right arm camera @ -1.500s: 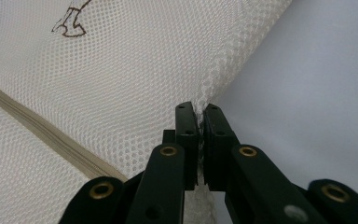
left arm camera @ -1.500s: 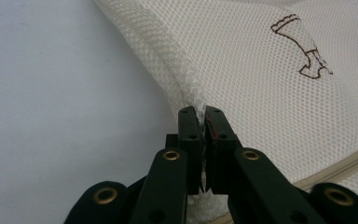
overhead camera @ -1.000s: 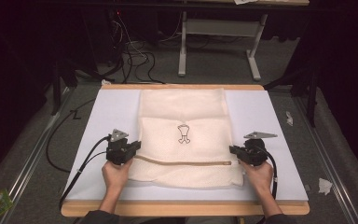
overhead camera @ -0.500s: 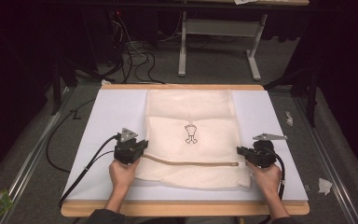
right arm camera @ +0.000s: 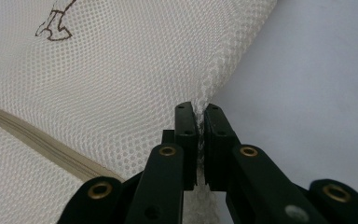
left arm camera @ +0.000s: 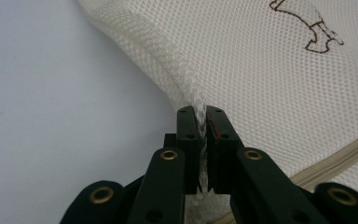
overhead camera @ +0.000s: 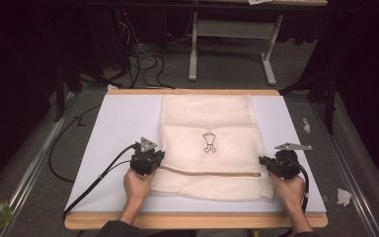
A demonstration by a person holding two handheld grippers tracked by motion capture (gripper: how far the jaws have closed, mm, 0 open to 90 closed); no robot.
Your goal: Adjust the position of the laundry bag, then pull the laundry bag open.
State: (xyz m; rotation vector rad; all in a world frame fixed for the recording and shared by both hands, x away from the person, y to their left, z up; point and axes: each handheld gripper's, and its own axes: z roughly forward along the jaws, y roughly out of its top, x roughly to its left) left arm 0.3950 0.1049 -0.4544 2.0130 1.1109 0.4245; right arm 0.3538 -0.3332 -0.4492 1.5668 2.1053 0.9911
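A cream mesh bag (overhead camera: 207, 128) with a small dark printed figure (overhead camera: 209, 142) and a tan zip band (overhead camera: 207, 173) lies folded on the white mat (overhead camera: 113, 123). My left gripper (overhead camera: 153, 159) pinches the bag's left edge, and the left gripper view shows the mesh (left arm camera: 279, 79) squeezed between its closed jaws (left arm camera: 201, 112). On the other side, my right gripper (overhead camera: 265, 162) holds the bag's right edge the same way, with the mesh (right arm camera: 135, 70) caught between its jaws (right arm camera: 198, 108).
The mat rests on a wooden board (overhead camera: 192, 220) whose edge runs along the front. Cables (overhead camera: 98, 174) trail off to the left from the left gripper. Scraps of paper (overhead camera: 344, 196) lie on the grey floor at right. A table frame (overhead camera: 229, 44) stands behind.
Both grippers have drawn the held fold of the bag toward the front edge. The zip band and the printed figure now sit nearer the person.
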